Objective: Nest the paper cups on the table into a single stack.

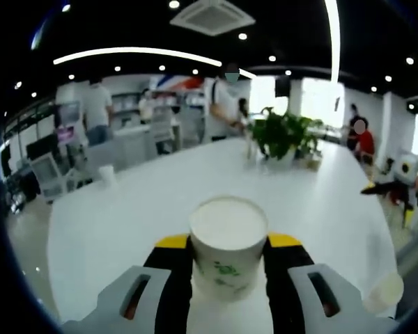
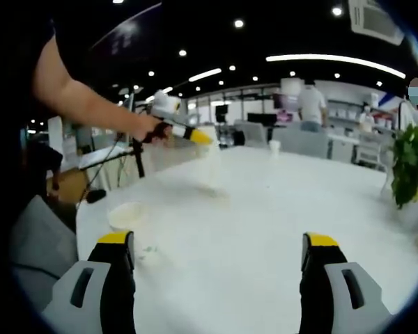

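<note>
A white paper cup (image 1: pixel 227 259) with a green print stands upright between the jaws of my left gripper (image 1: pixel 228 241), which is shut on its sides. In the right gripper view that same gripper (image 2: pixel 183 132) shows far off at the left, held by a person's arm, with the blurred cup (image 2: pixel 208 165) low over the white table (image 2: pixel 265 229). My right gripper (image 2: pixel 218 241) is open wide with nothing between its jaws. A second cup (image 2: pixel 127 215) sits on the table just beyond its left jaw. A third cup (image 1: pixel 107 174) stands at the far edge.
A potted plant (image 1: pixel 284 136) stands at the far middle of the table, with small items beside it. Another cup (image 1: pixel 384 291) sits near the right edge. The right gripper (image 1: pixel 398 182) shows at the right. People, desks and chairs are beyond the table.
</note>
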### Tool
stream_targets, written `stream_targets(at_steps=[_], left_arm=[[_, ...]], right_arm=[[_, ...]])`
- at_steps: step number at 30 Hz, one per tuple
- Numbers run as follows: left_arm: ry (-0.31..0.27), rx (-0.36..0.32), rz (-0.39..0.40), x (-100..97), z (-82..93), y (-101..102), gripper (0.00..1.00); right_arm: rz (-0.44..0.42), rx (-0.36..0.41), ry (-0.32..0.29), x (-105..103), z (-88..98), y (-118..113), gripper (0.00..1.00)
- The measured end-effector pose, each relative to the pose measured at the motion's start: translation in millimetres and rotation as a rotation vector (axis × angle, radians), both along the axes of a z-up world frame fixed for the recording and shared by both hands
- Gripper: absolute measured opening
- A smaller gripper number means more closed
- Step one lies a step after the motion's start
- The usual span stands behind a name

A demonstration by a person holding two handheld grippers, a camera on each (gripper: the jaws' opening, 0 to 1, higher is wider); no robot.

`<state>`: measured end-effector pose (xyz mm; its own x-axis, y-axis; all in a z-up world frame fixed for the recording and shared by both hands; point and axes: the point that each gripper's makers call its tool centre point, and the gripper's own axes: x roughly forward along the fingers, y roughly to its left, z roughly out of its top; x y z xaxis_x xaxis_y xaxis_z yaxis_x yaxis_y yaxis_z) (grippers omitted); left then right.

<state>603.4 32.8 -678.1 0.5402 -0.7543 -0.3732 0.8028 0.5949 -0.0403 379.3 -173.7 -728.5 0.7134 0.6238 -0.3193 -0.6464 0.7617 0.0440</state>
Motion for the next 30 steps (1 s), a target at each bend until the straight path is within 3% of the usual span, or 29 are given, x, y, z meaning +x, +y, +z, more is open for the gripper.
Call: stream_targets(at_steps=[18, 30], left_arm=[[-0.006, 0.021, -0.036, -6.2, 32.1, -10, 0.38], [-0.003, 0.019, -0.049, -11.9, 43.0, -12, 0.37]], right_arm=[[0.001, -0.006, -0.035, 1, 14.0, -8, 1.00], [0.014, -0.016, -0.034, -3, 14.6, -9, 1.00]])
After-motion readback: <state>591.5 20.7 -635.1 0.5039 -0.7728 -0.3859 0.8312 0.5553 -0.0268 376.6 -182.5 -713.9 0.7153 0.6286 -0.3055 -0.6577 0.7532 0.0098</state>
